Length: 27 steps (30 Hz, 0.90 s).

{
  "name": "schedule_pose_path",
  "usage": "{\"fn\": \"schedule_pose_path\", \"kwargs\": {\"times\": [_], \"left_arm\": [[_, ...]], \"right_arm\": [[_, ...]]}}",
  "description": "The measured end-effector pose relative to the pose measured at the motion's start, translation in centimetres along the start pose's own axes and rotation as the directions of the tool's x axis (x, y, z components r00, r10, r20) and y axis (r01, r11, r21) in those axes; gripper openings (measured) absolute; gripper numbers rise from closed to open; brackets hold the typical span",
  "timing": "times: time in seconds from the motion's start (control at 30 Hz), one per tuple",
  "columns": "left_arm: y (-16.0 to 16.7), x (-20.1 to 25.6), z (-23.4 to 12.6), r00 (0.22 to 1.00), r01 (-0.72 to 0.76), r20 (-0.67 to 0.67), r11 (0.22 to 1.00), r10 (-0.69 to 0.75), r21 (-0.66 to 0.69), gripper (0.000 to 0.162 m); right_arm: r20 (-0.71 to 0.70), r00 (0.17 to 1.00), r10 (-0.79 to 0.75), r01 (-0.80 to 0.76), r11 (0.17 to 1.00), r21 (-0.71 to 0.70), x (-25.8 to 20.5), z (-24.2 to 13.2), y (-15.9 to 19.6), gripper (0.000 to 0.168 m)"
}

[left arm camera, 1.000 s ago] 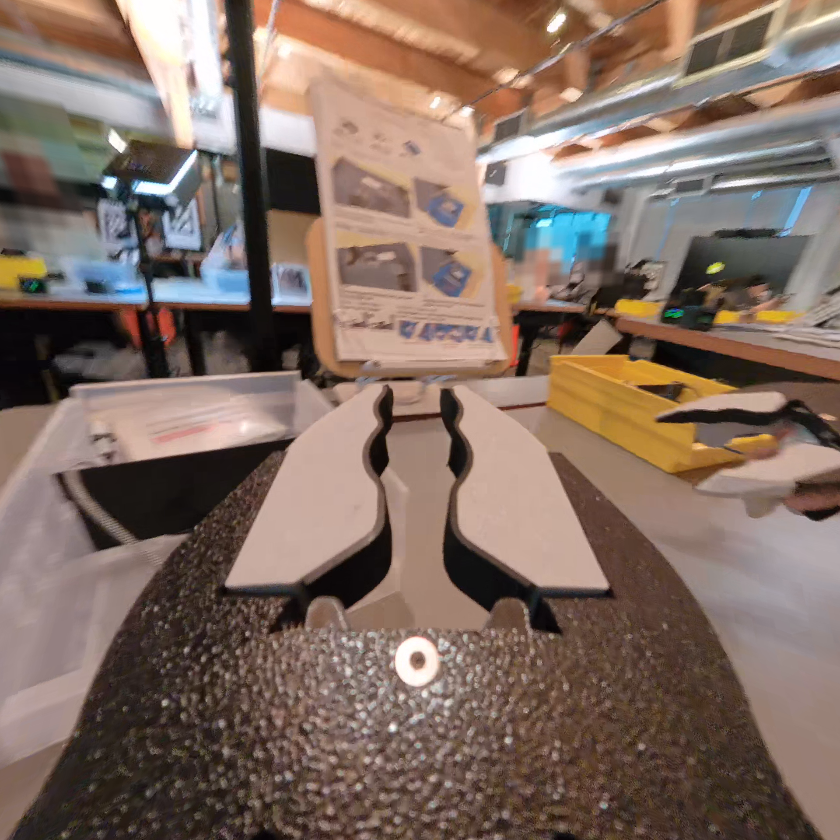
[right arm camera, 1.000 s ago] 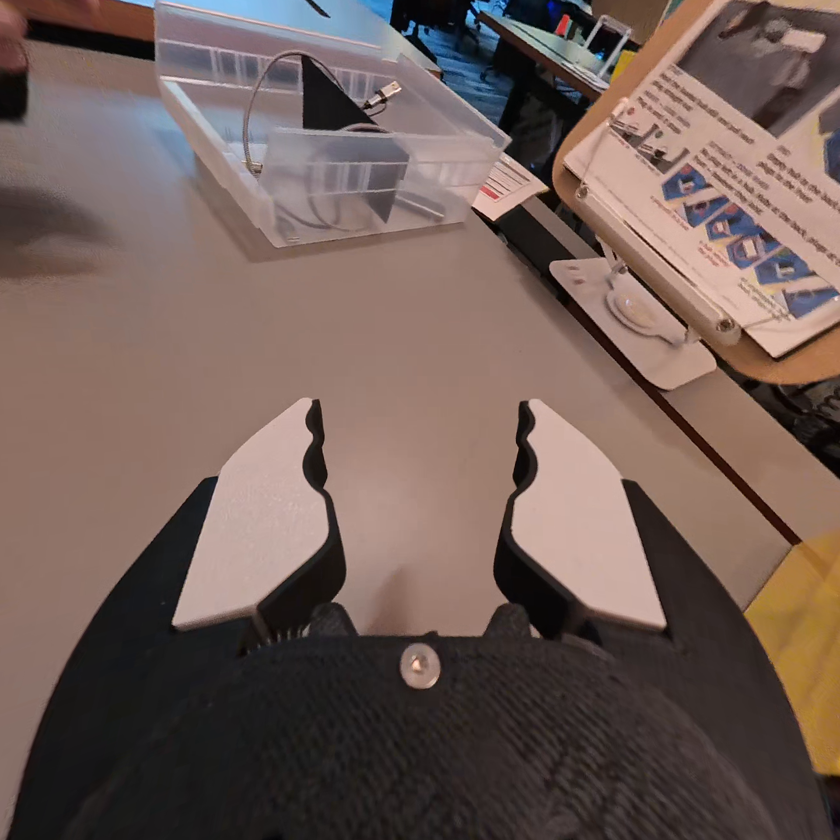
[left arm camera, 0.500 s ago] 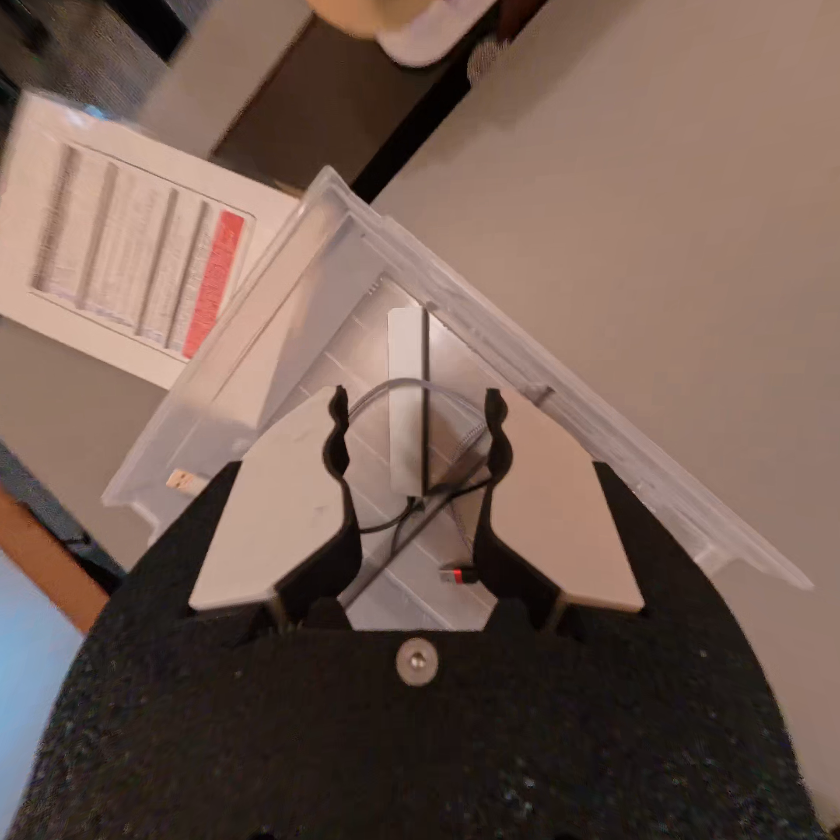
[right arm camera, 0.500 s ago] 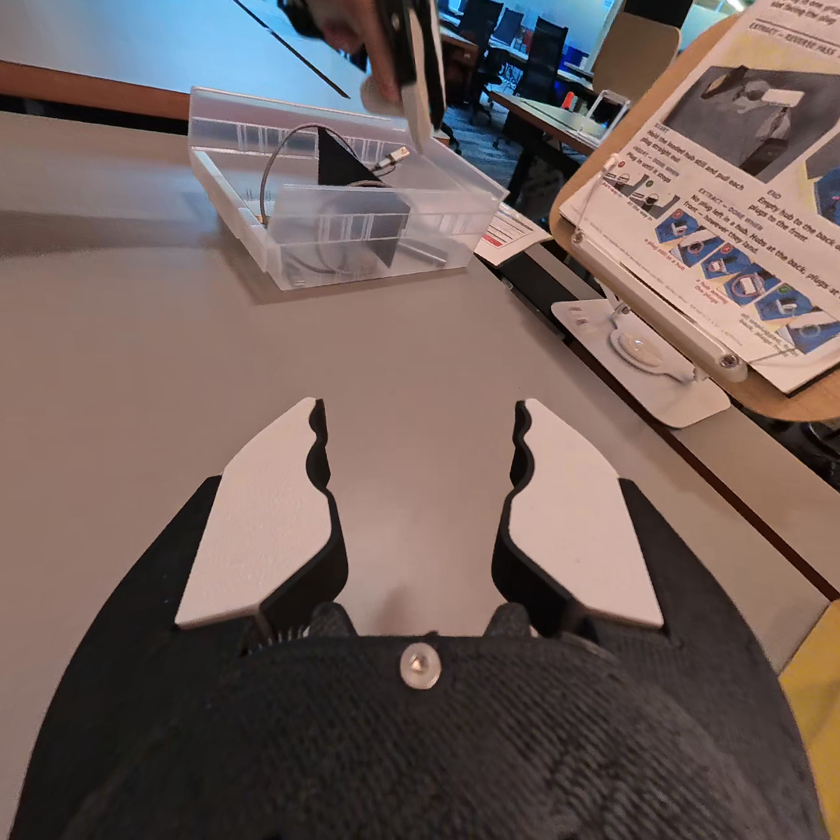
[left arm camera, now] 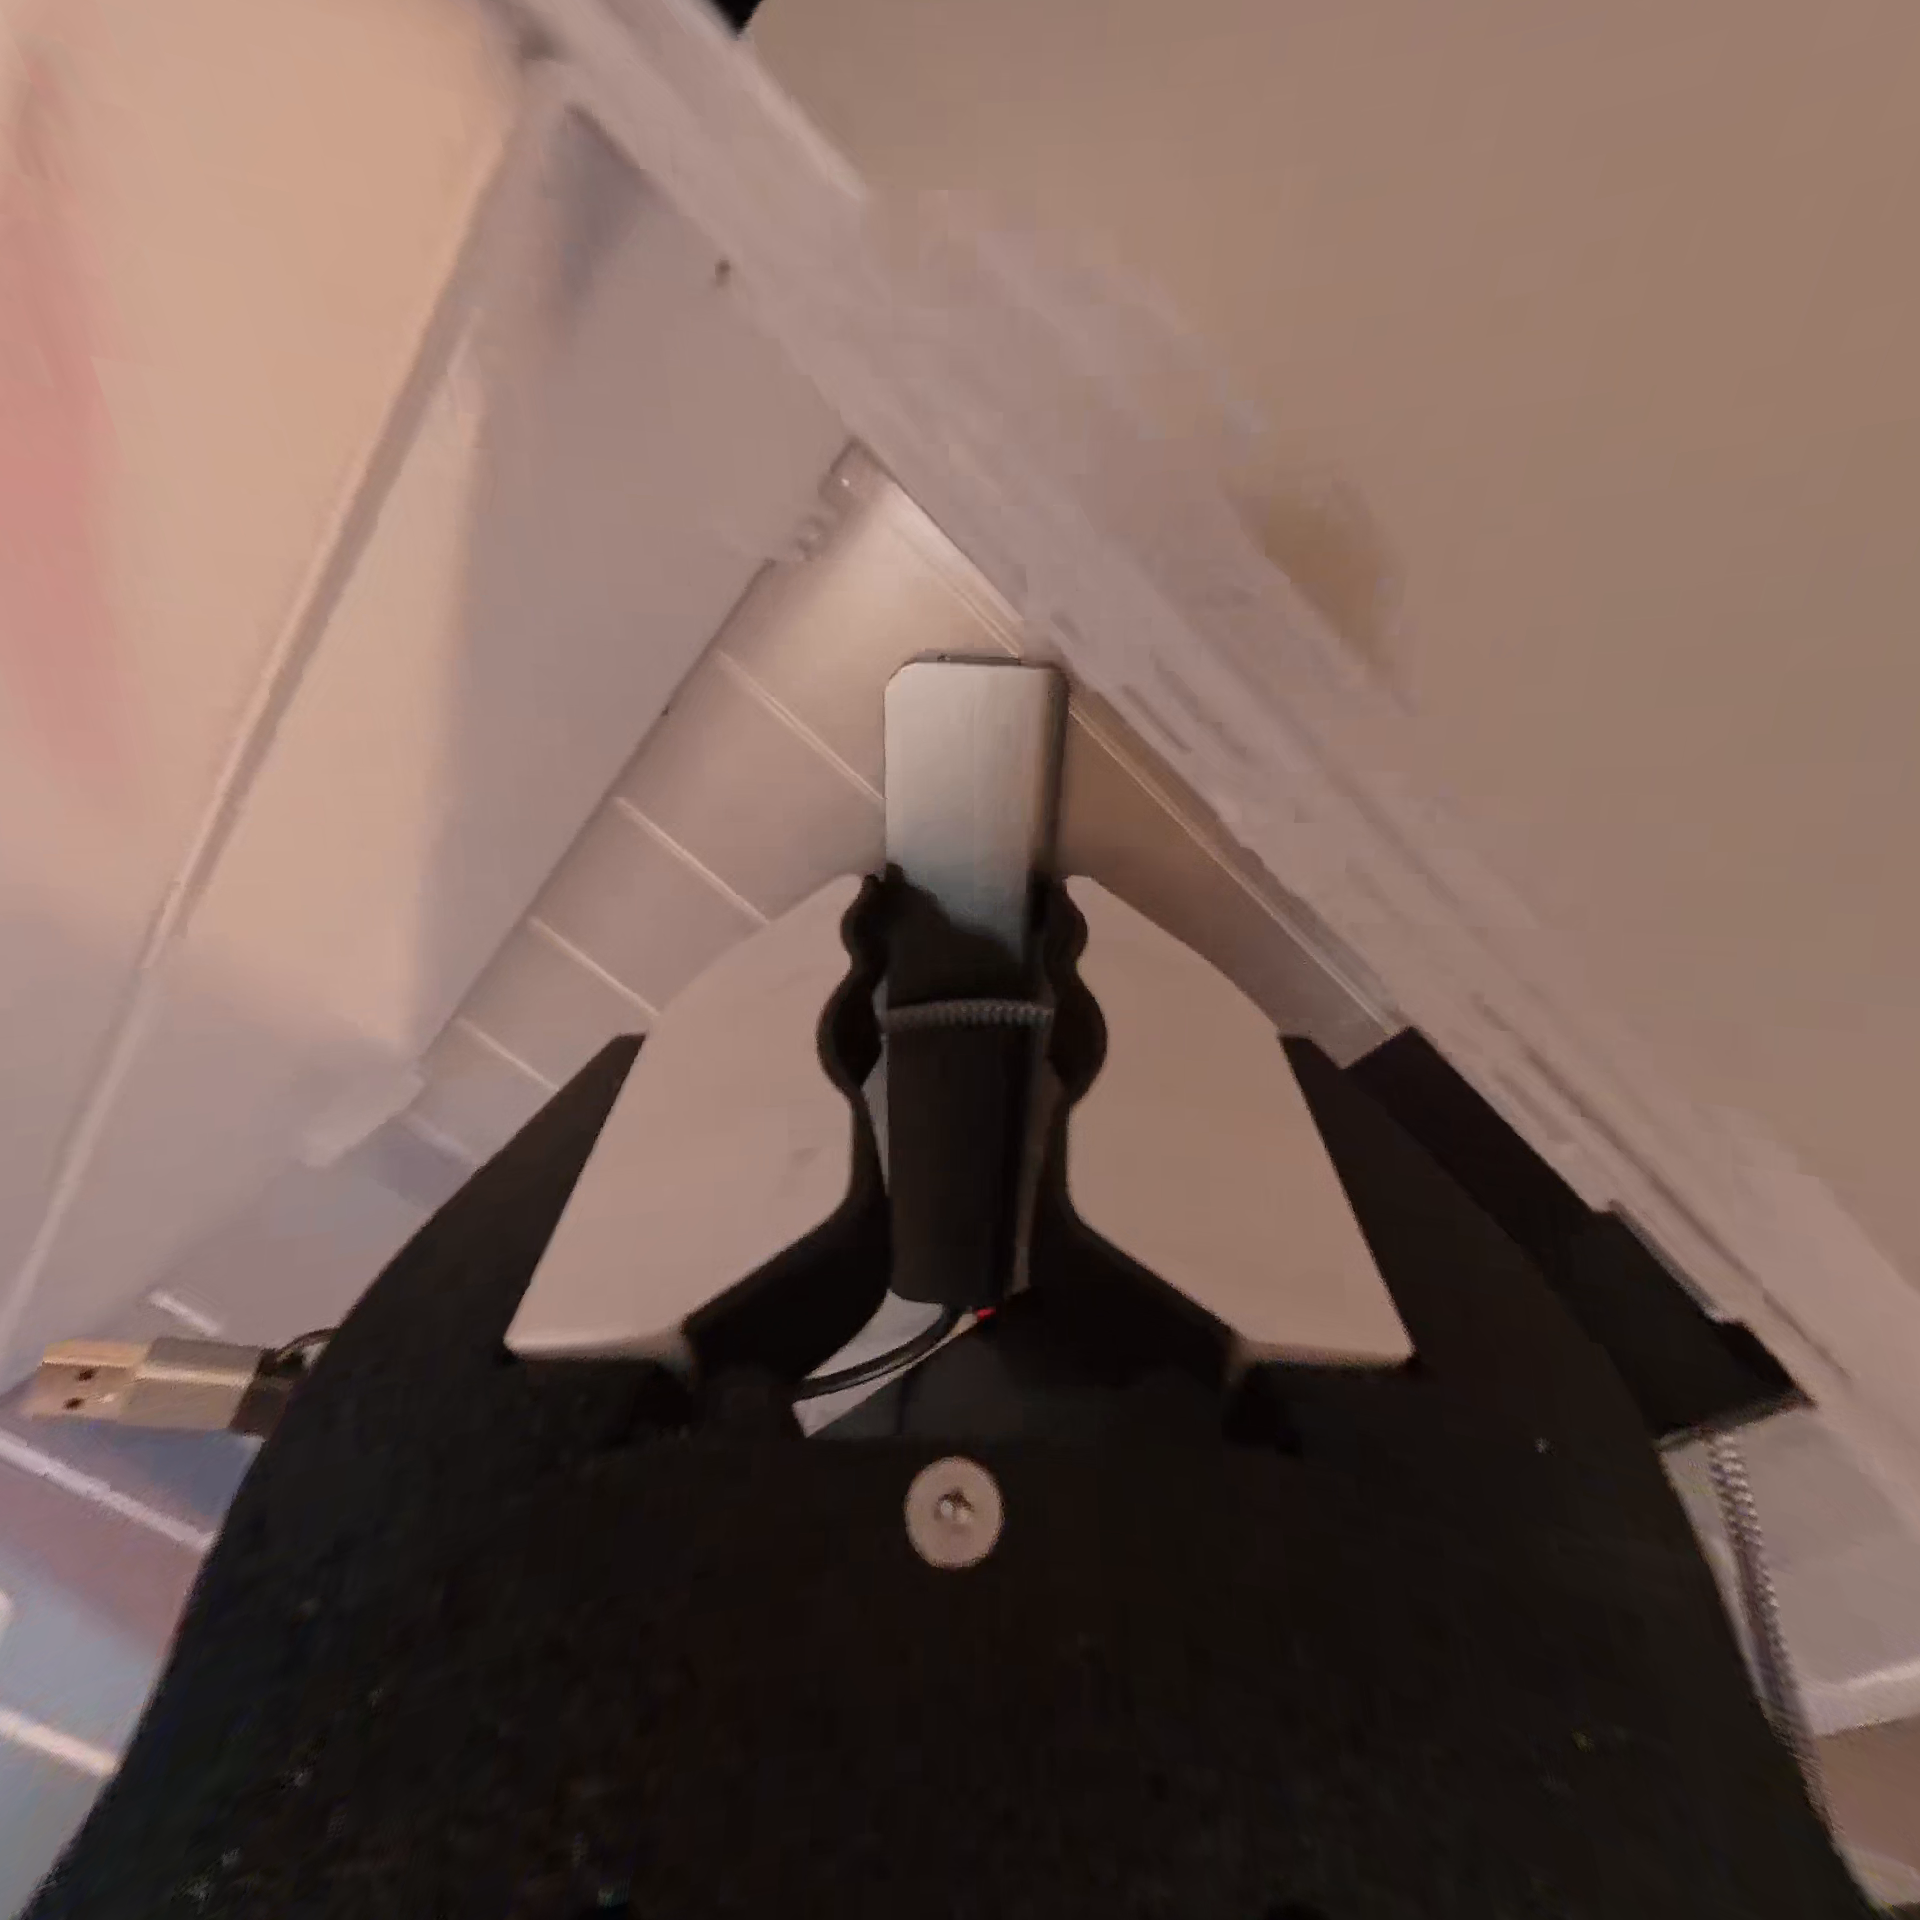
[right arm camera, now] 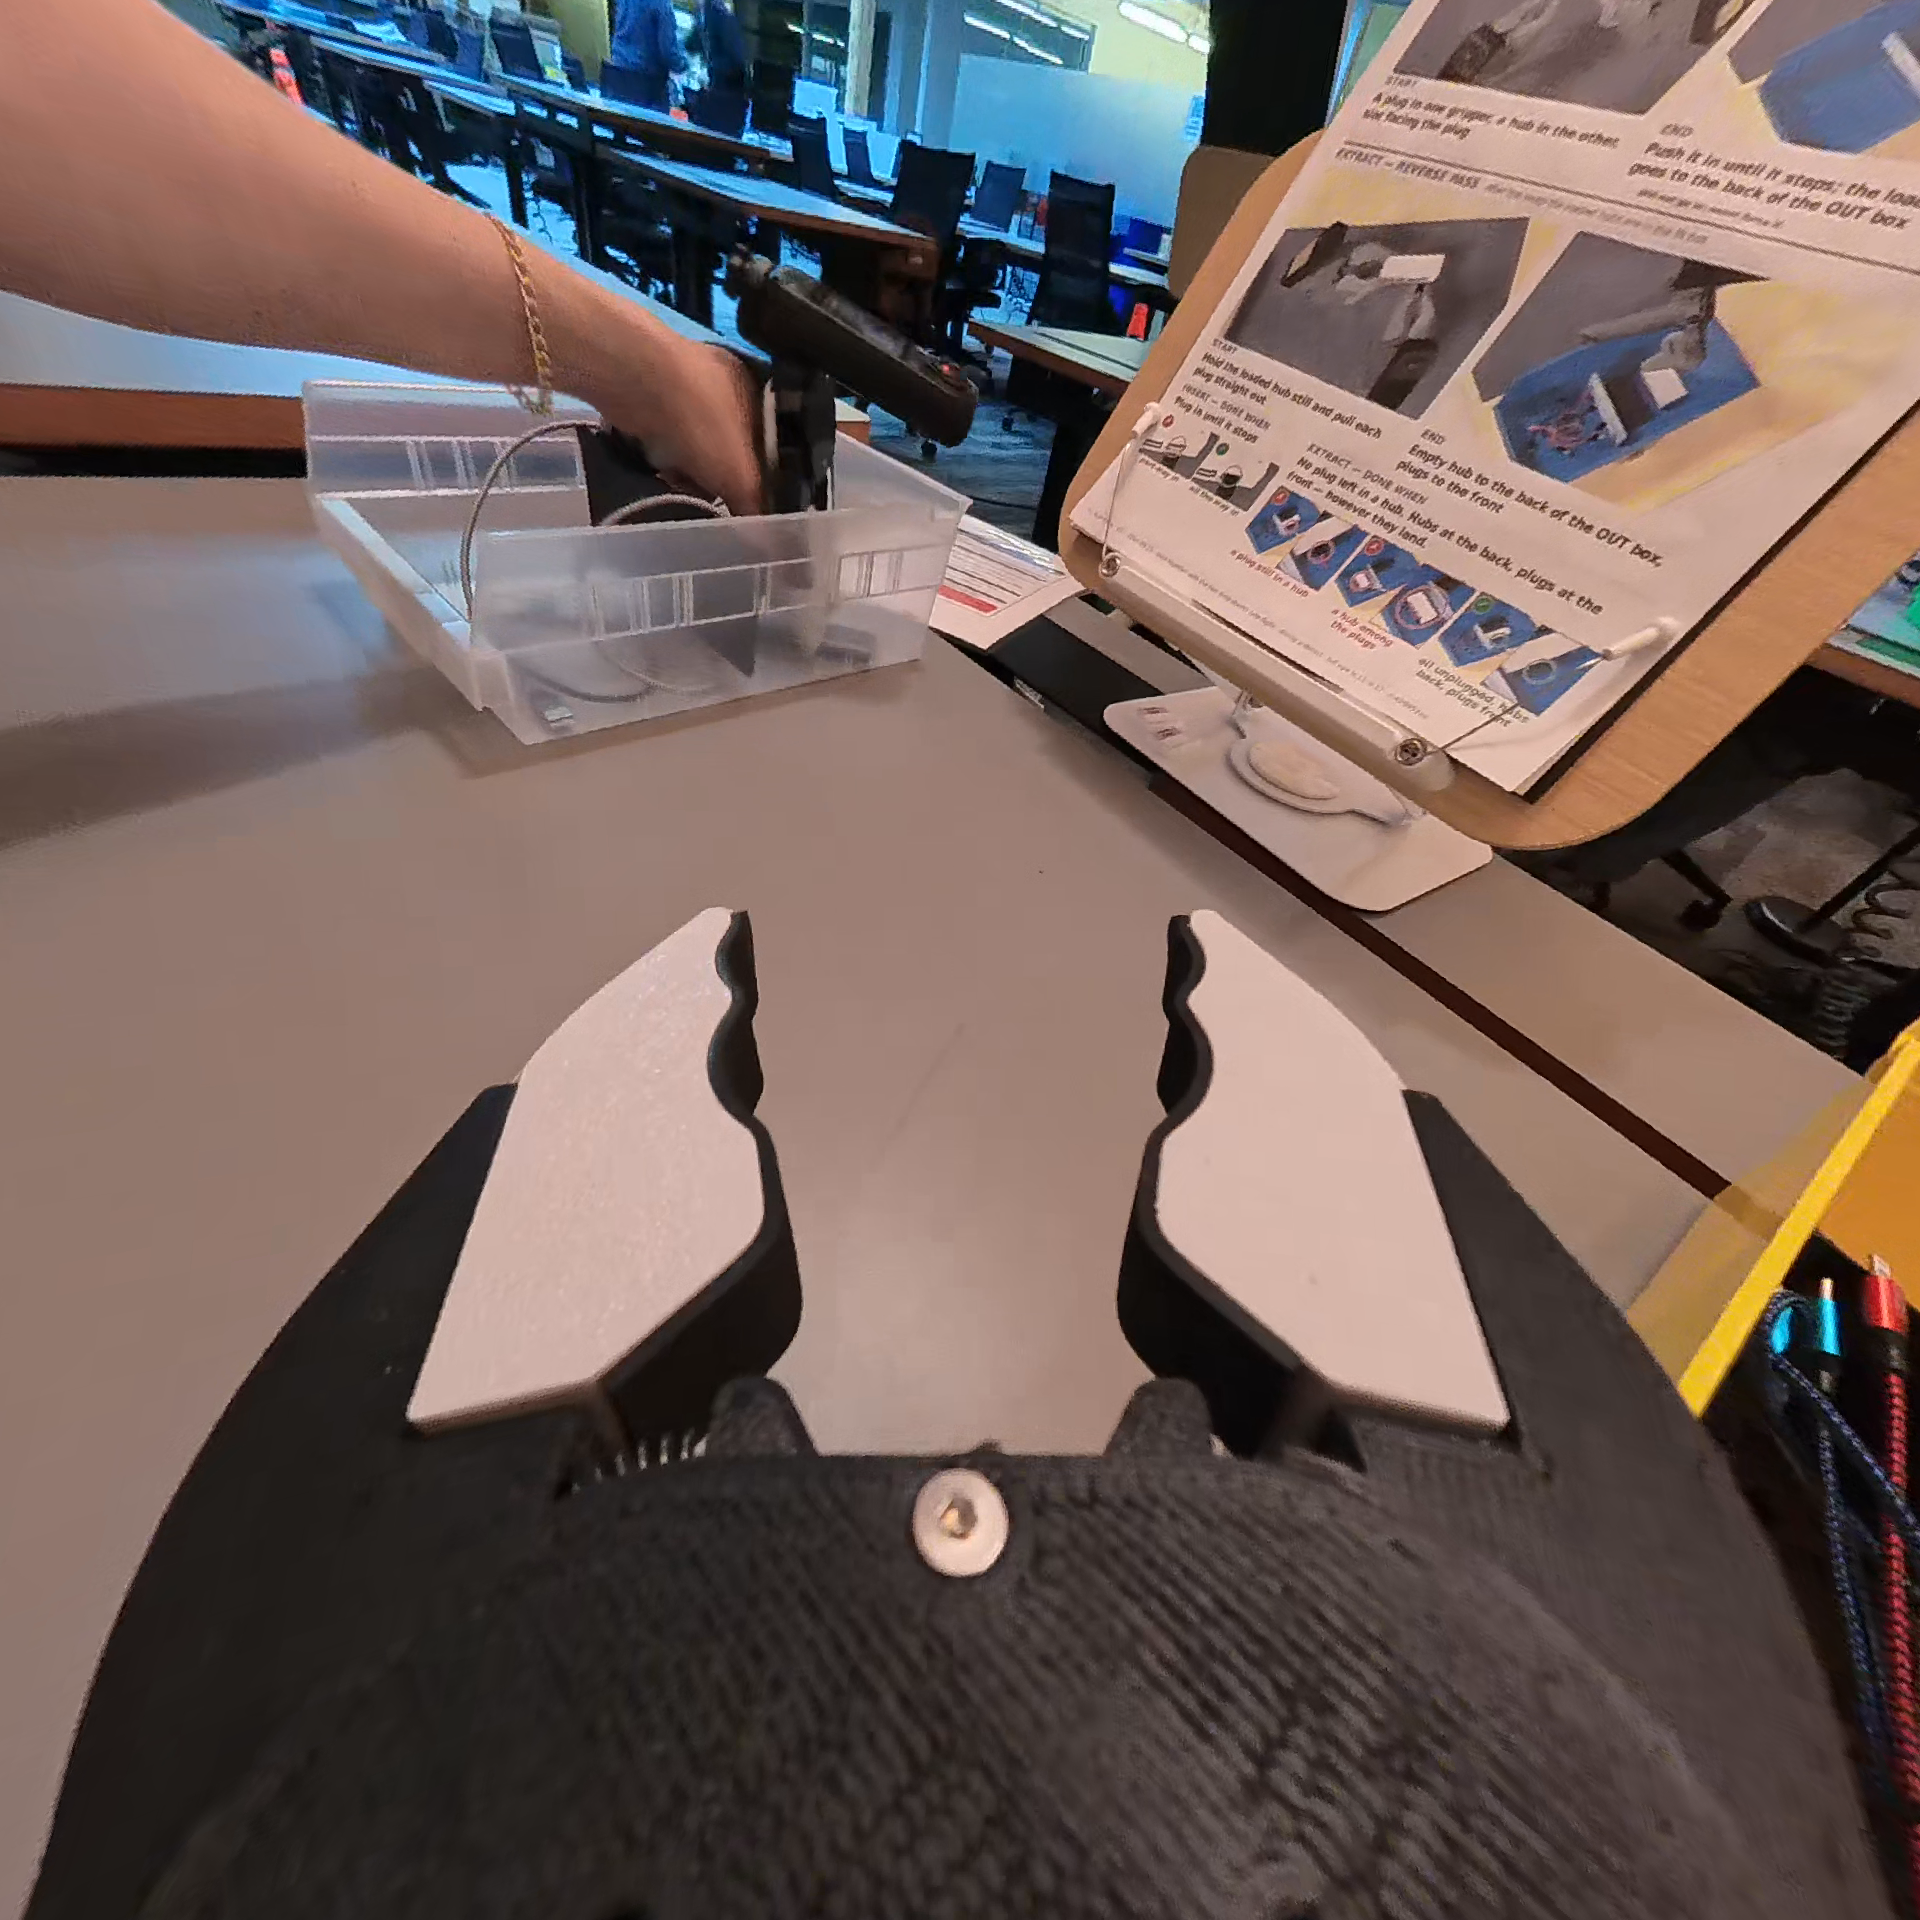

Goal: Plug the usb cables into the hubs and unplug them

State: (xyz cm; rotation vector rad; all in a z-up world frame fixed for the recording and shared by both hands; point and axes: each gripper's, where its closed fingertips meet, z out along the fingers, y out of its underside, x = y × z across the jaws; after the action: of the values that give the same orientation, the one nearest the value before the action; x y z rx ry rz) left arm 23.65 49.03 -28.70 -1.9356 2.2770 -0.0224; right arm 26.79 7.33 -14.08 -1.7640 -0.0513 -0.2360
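Note:
In the left wrist view my left gripper [left arm camera: 966,906] is down inside the clear plastic bin [left arm camera: 665,436], with its jaws closed on the sides of a silver-grey USB hub [left arm camera: 971,774]. A braided grey cable [left arm camera: 966,1013] crosses the hub between the fingers. A loose silver USB plug [left arm camera: 125,1382] lies at the lower left. In the right wrist view my right gripper [right arm camera: 956,966] is open and empty above the grey table [right arm camera: 312,987]. The bin [right arm camera: 665,613] stands farther back, with a hand and the left gripper [right arm camera: 800,447] reaching into it.
An instruction sheet on a wooden stand [right arm camera: 1507,436] rises at the right on a white base [right arm camera: 1340,821]. A yellow bin [right arm camera: 1808,1205] at the right edge holds blue and red braided cables [right arm camera: 1860,1361]. A white paper [right arm camera: 987,592] lies behind the clear bin. One gripper's finger ends stand about 45 cm off the other's.
My left gripper swung down from facing the room into the clear bin and closed around the hub. My right gripper stayed open and tilted up slightly.

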Motion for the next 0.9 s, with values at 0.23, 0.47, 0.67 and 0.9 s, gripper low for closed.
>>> {"fn": "schedule_pose_path", "kwargs": {"times": [0.23, 0.47, 0.67, 0.9], "left_arm": [[-4.1, -1.9, -11.4, 0.981, 0.024, 0.162, 0.896, -0.107, 0.444, 0.028], [-5.4, 5.0, -33.7, 0.998, 0.015, 0.012, 0.381, -0.069, 0.924, 0.028], [-1.5, 22.4, -42.7, 0.889, -0.002, 0.005, -0.007, 0.458, 1.000, 0.028], [1.8, 37.0, -37.8, 0.679, 0.062, 0.093, -0.183, 0.728, 0.981, 0.028]], "right_arm": [[-0.023, 0.997, -0.071, 0.071, 0.997, 0.003, -0.2, -0.9, -1.3, 0.076], [-0.011, 0.999, -0.043, 0.044, 0.993, 0.106, -2.4, -0.9, -4.9, 0.074], [0.060, 0.998, -0.005, -0.012, 0.962, 0.274, -5.9, -2.6, -10.0, 0.076], [0.077, 0.985, -0.152, 0.110, 0.915, 0.388, -9.8, -4.5, -13.5, 0.077]]}}
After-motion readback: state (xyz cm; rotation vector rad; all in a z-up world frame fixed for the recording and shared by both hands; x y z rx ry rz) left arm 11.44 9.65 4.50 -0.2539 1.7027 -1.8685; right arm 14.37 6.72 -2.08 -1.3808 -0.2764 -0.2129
